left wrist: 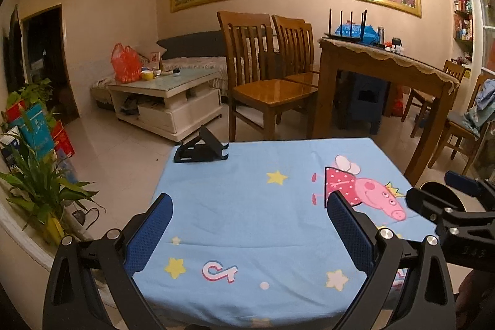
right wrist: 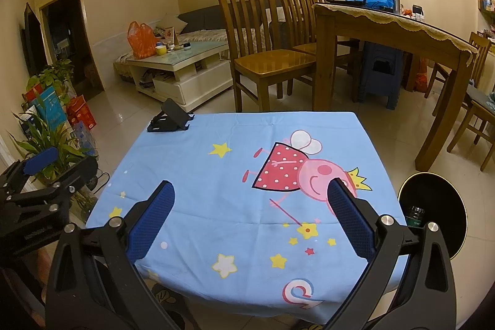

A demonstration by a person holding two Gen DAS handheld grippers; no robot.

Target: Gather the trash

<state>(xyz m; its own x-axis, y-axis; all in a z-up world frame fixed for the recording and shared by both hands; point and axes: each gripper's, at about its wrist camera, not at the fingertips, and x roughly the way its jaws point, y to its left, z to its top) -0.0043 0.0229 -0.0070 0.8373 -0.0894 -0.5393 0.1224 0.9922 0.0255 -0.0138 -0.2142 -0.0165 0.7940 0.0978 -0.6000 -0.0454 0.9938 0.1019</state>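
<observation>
Left tool [left wrist: 249, 225]: my two blue fingers stand wide apart, with nothing between them; it hangs over the near half of the counter.
Right tool [right wrist: 250, 215]: also spread wide, nothing held. In the left view it shows at 3 o'clock [left wrist: 445, 200], at the right edge of the counter.
Counter [right wrist: 198, 175]: it is covered by a light blue cloth with a pink pig drawing [right wrist: 297, 169] and yellow stars. I see no loose trash on the cloth.
Phone stand [right wrist: 168, 119]: black, folded open, at 11 o'clock on the far left corner of the counter.
Trash bin [right wrist: 433, 212]: round, black inside with a thin gold rim, at 3 o'clock just beside the right edge of the counter and lower than it. A dark green bottle top [right wrist: 416, 214] shows inside, partly hidden by my right finger.
Wooden chairs [right wrist: 263, 51]: at 12 o'clock beyond the counter, beside a wooden dining table [right wrist: 386, 20].
Coffee table [right wrist: 182, 67]: white, at 11 o'clock, far away, with an orange plastic bag [right wrist: 140, 40] on it.
Plants [right wrist: 46, 132]: at 9 o'clock on the floor side, near coloured boxes.
</observation>
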